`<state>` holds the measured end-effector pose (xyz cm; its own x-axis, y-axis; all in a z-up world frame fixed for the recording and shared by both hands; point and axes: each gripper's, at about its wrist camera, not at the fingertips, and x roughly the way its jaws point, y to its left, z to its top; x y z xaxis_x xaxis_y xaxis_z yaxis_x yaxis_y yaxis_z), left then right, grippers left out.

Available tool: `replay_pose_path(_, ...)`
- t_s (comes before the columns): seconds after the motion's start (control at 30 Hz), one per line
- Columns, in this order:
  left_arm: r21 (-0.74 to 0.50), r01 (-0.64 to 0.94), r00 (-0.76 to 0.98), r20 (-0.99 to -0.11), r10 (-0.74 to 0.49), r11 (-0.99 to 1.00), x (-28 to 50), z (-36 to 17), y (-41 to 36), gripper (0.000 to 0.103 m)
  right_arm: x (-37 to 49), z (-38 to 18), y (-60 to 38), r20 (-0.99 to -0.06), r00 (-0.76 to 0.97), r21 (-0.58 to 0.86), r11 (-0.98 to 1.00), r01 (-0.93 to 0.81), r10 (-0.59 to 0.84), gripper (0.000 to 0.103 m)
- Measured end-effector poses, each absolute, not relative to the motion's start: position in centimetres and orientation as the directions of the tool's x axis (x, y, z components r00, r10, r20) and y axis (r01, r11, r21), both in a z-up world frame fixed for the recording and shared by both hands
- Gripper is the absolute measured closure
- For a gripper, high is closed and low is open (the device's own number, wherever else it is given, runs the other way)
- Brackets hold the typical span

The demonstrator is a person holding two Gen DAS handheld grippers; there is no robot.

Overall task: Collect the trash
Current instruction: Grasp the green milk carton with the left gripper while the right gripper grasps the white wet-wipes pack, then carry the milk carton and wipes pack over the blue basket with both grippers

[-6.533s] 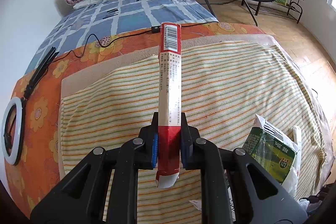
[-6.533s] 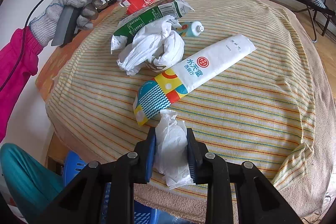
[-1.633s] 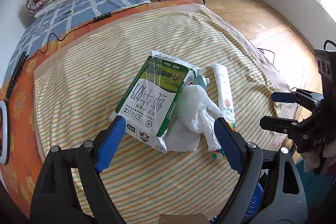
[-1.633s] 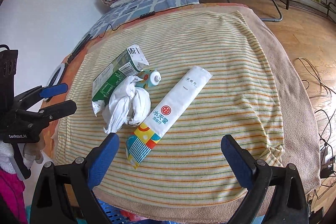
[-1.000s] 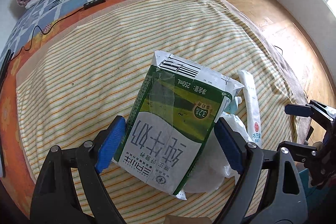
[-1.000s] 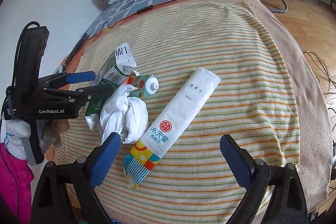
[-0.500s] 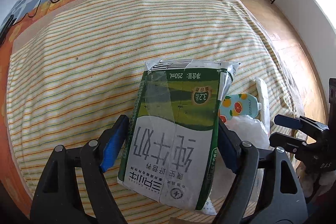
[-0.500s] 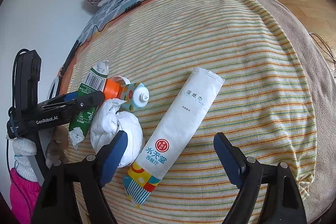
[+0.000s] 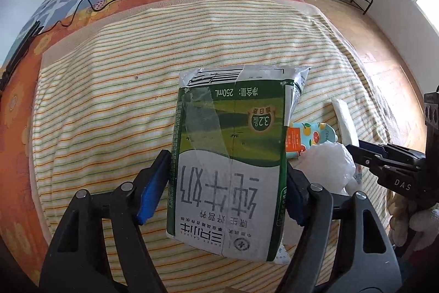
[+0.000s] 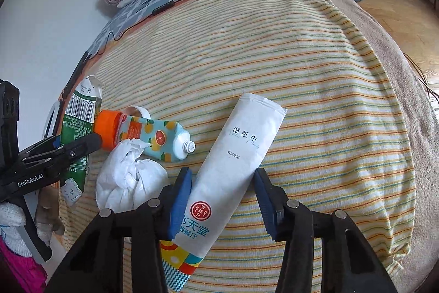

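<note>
Left wrist view: the left gripper (image 9: 227,183) has just been closing, and the flattened green milk carton (image 9: 230,169) now sits right between the blue pads, both touching its long edges. It looks gripped, jaws fairly wide since the carton is broad. The carton lies near the middle of the striped bed cover (image 9: 109,89), its torn top pointing away. Just right of it are a crumpled white tissue wad (image 9: 326,166) and a citrus-print tube (image 9: 310,136). Tip: a flat carton buckles easily, so I'd squeeze only until it stops slipping, then lift straight up.

Right wrist view: the right gripper (image 10: 222,197) has also just been closing, around the long white wet-wipe packet (image 10: 238,155). The left pad touches the packet's edge; the right one seems to have a sliver of gap, so not clamped yet I think. The packet lies diagonally toward the cover's near edge, beside the tissue wad (image 10: 129,180) and the tube (image 10: 156,139). I'd finish closing near its middle so it doesn't droop, and avoid pinching the tissue.
</note>
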<state>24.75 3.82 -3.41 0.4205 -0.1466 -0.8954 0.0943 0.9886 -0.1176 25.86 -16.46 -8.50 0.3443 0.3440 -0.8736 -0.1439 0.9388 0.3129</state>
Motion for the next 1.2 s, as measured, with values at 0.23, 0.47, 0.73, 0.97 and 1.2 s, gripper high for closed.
replay_pose_path(0.23, -0.058, 0.093, 0.445, -0.891, -0.094, 0.994, 22.8, -2.6, 4.5, 0.028, 25.7, -8.0, -17.6, -0.855, 0.367, 0.334, 0.930, -0.154, 0.367, 0.087)
replay_pose_path(0.47, -0.029, 0.086, 0.469, -0.881, -0.066, 0.996, 20.3, -1.3, 5.0, 0.028, 24.6, -5.7, -18.0, -0.824, 0.415, 0.339, 0.922, -0.184, 0.386, 0.088)
replay_pose_path(0.73, -0.026, 0.095, 0.485, -0.872, -0.069, 0.995, 15.3, 0.3, 4.6, 0.028, 22.3, -3.0, -18.1, -0.788, 0.419, 0.389, 0.892, -0.229, 0.451, 0.088)
replay_pose_path(0.97, -0.014, 0.122, 0.494, -0.866, -0.073, 0.992, 9.7, 1.7, 3.4, 0.028, 17.8, -1.6, -17.1, -0.774, 0.398, 0.381, 0.864, -0.329, 0.492, 0.088)
replay_pose_path(1.2, -0.030, 0.123, 0.489, -0.868, -0.087, 0.992, 3.8, 1.8, 2.3, 0.028, 12.2, -1.7, -16.4, -0.779, 0.358, 0.369, 0.838, -0.402, 0.515, 0.088)
